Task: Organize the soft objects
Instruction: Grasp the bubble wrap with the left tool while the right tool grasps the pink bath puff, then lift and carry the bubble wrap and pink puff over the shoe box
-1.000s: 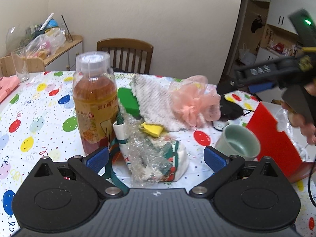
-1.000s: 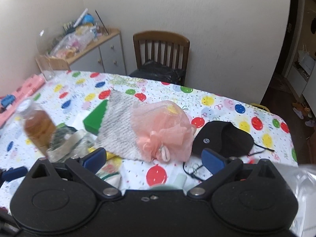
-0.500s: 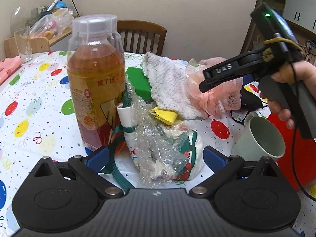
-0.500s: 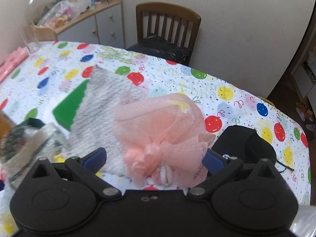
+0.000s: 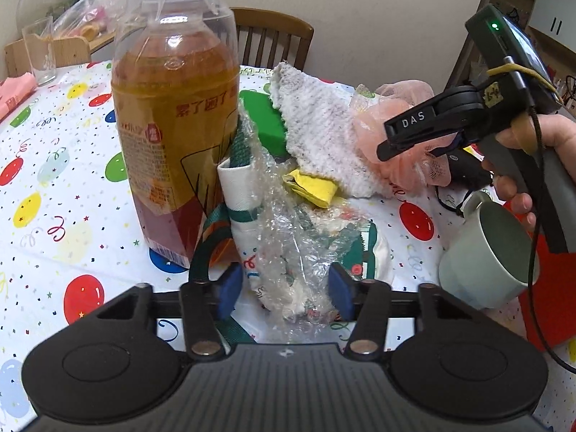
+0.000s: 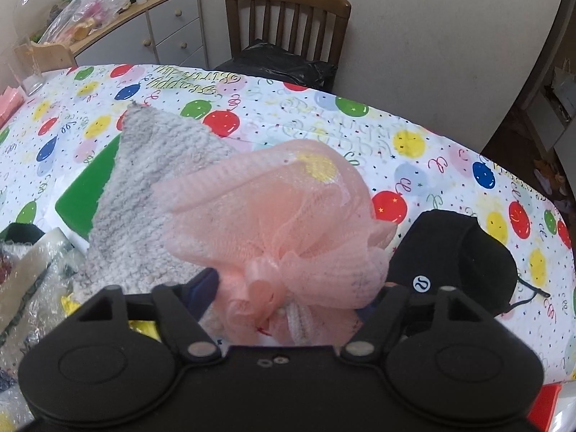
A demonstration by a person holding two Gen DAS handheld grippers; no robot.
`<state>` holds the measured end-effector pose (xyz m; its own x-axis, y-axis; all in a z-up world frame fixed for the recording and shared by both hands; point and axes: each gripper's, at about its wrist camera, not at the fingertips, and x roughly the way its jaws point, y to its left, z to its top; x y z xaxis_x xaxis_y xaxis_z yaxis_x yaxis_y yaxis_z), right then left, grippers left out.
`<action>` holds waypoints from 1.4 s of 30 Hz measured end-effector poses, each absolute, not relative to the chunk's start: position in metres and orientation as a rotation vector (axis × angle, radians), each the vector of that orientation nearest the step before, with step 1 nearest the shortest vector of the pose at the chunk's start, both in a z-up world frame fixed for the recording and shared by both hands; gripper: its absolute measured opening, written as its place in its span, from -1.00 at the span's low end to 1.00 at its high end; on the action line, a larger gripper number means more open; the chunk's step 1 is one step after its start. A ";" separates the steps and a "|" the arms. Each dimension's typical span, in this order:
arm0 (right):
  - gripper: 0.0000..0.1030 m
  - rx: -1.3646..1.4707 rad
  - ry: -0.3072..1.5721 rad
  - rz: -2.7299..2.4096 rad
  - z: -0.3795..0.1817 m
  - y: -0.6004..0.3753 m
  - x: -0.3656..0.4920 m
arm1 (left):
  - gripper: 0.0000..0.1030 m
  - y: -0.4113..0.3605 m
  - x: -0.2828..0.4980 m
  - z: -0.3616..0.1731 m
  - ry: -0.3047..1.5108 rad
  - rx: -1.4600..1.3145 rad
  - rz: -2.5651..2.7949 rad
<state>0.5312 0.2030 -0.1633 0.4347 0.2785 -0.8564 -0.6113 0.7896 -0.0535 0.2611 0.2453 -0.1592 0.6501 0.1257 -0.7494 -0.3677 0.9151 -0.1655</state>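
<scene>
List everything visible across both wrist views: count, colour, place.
bath pouf: 1, pink, between right gripper pads
knitted cloth: 1, grey-white, left of pouf, partly over green block
green block: 1, under cloth
bubble-wrapped bundle: 1, clear over white-green, between left gripper pads
yellow piece: 1, beside bundle
bottle: 1, amber drink, left of bundle
cup: 1, pale green, tilted, right
black cap: 1, right of pouf
chair: 1, brown, behind table
left gripper: jaws just closing, around bundle
right gripper: jaws just closing, around pouf
hand: 1, holding right gripper
</scene>
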 end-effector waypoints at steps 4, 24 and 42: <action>-0.11 -0.367 0.974 0.570 -0.161 0.201 0.530 | -0.31 0.245 0.260 -0.158 0.825 -0.306 0.295; -0.82 -0.257 0.858 0.556 -0.112 0.160 0.496 | -0.94 0.238 0.241 -0.138 0.803 -0.259 0.267; -0.83 -0.057 0.759 0.618 -0.038 0.070 0.407 | -0.96 0.215 0.235 -0.073 0.647 -0.197 0.185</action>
